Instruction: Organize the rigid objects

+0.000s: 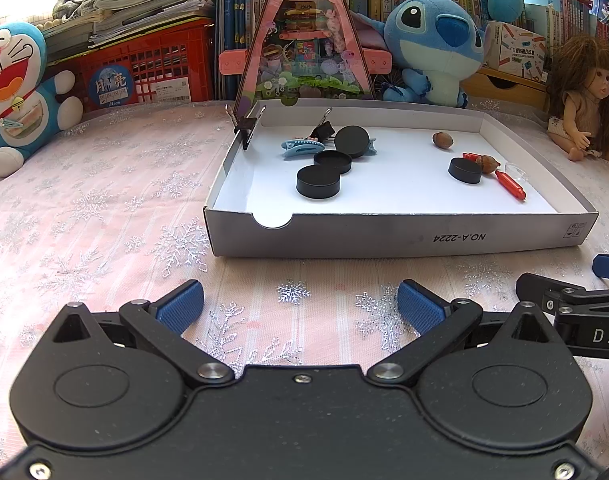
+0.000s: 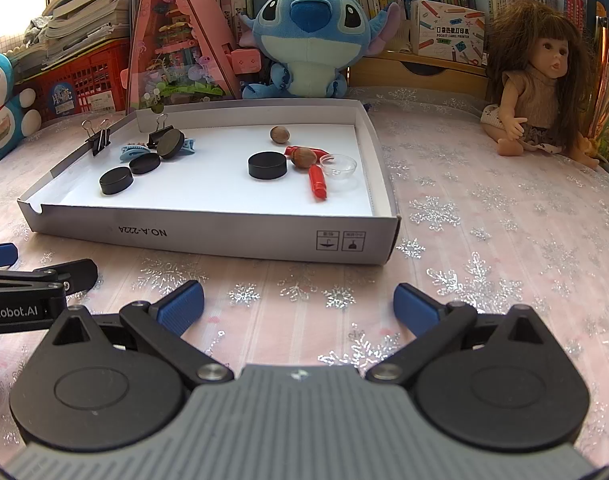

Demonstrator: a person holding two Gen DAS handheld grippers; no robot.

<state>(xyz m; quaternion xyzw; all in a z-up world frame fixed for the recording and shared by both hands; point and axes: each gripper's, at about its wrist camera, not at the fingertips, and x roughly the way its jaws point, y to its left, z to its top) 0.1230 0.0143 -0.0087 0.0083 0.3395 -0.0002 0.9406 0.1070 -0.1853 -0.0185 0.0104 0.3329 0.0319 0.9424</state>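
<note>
Discs, nuts, clips all sit loose in our tray, none on the cloth; sorted or not, can't tell. Both grippers gape, empty.

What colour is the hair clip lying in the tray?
Light blue. The hair clip shows best in the left wrist view, partly tucked under a black disc.
</note>
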